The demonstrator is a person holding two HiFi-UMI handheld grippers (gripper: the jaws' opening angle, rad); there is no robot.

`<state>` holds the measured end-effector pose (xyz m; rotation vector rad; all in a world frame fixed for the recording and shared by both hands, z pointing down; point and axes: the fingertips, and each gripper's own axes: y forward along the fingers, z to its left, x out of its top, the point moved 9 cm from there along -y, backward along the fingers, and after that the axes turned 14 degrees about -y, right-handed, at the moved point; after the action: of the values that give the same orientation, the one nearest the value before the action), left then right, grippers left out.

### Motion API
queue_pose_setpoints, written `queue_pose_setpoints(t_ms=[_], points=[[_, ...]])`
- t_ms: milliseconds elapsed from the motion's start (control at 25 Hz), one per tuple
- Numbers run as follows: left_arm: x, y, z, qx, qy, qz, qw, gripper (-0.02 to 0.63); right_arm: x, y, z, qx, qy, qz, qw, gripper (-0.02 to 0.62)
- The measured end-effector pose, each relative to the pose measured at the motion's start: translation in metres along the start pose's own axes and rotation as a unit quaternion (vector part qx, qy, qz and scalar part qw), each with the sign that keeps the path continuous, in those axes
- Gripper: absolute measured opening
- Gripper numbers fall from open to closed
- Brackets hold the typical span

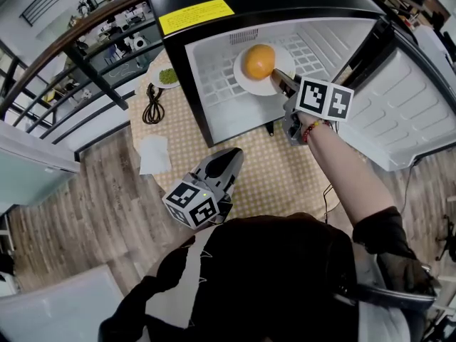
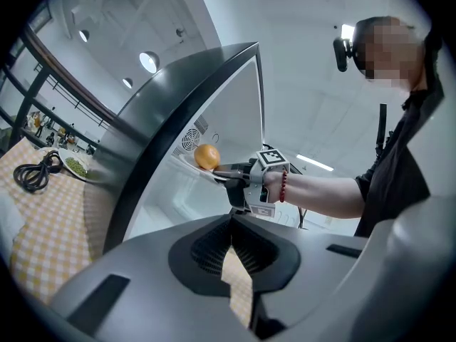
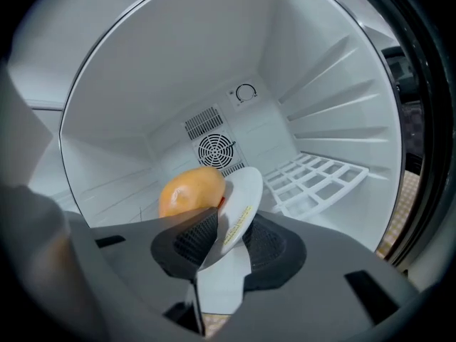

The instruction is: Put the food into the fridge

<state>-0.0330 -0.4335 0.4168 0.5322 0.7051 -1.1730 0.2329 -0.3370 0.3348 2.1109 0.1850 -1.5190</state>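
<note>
– Head view q: what're the grippers up to?
– Closest, the left gripper (image 1: 231, 157) is pinched closed and empty, over the checkered table (image 1: 285, 180). The right gripper (image 1: 276, 79) reaches into the fridge (image 1: 208, 66), jaws slightly apart round the plate (image 1: 244, 80) rim. The orange (image 1: 258, 61) sits on that plate.

The right arm (image 1: 346, 171) stretches out bare from a black sleeve, a bead bracelet (image 1: 309, 130) at the wrist, and carries the right gripper (image 1: 279, 78) through the open front of the fridge (image 1: 206, 84). That gripper is rolled to one side, its jaws a little apart, with the rim of a white plate (image 3: 246, 191) standing between them. The left gripper (image 1: 226, 159) is held low and close to the body, outside the fridge and pointing toward it, its fingertips together on nothing.
</note>
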Motion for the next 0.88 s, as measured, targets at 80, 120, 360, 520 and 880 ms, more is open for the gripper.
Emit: queue_pose_setpoints(t_ms=[80, 120, 360, 520, 880], points=[[-0.001, -0.001, 0.0, 0.003, -0.001, 0.0, 1.0, 0.014, 0.0, 0.0, 0.0, -0.003, -0.013, -0.002, 1.0, 0.115], [-0.002, -0.002, 0.0, 0.004, -0.002, 0.0, 1.0, 0.014, -0.001, 0.0, 0.0, -0.003, -0.018, -0.002, 1.0, 0.117], [-0.005, -0.003, -0.002, 0.004, -0.003, -0.001, 1.0, 0.014, 0.0, 0.001, -0.001, -0.001, -0.033, -0.004, 0.999, 0.124], [-0.01, -0.005, -0.005, 0.004, -0.007, -0.004, 1.0, 0.014, 0.0, 0.003, 0.001, 0.005, -0.046, -0.002, 0.999, 0.129], [-0.009, -0.008, -0.007, 0.011, -0.008, -0.003, 0.9999, 0.014, 0.005, 0.015, -0.003, -0.002, -0.058, -0.001, 0.998, 0.141]])
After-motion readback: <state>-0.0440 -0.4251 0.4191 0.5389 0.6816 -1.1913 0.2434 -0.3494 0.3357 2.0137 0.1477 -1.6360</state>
